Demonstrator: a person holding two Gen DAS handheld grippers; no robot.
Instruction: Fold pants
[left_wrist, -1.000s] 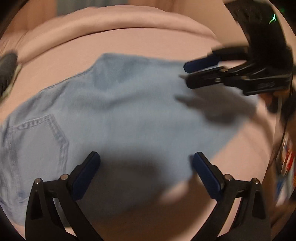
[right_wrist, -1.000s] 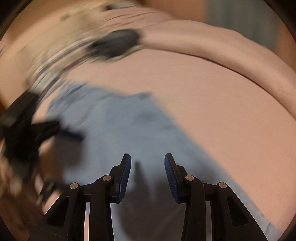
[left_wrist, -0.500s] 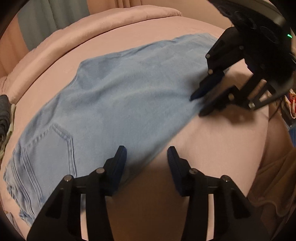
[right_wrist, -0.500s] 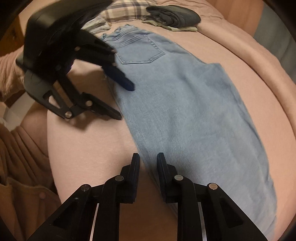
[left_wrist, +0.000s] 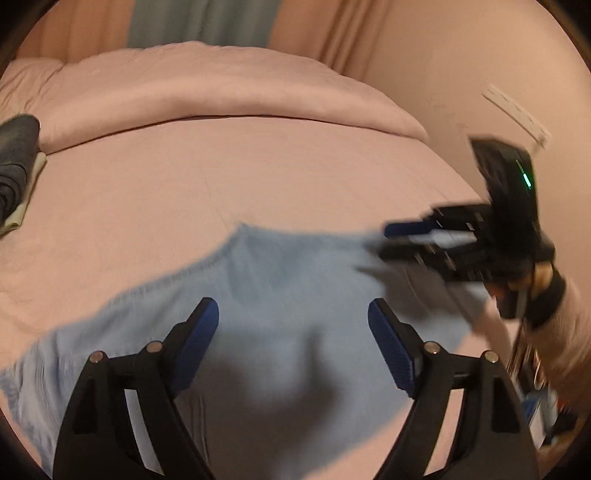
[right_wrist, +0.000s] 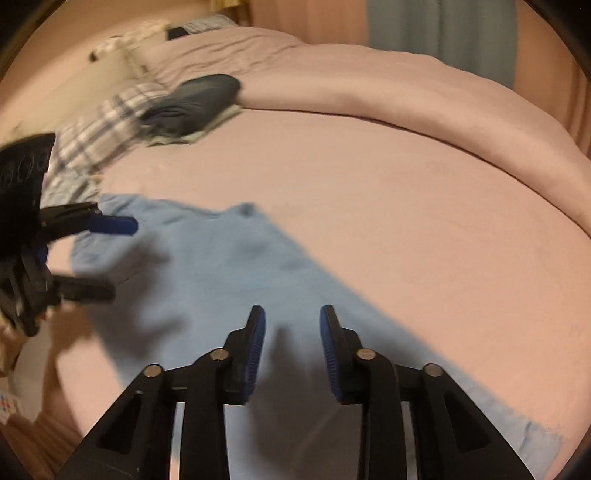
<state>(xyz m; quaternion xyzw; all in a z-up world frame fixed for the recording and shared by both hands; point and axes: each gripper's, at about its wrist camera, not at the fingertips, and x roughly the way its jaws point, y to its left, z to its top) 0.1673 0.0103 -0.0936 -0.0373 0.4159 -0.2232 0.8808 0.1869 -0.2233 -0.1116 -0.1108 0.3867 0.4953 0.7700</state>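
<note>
Pants of light blue denim are lying flat on the pink bed, long side running left to right under both grippers, left gripper and right gripper, fingers spread apart, holding nothing.

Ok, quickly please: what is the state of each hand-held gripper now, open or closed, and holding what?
Left hand-held gripper: open wide, holding nothing, above the pants.
Right hand-held gripper: open, holding nothing, also above the pants.
</note>
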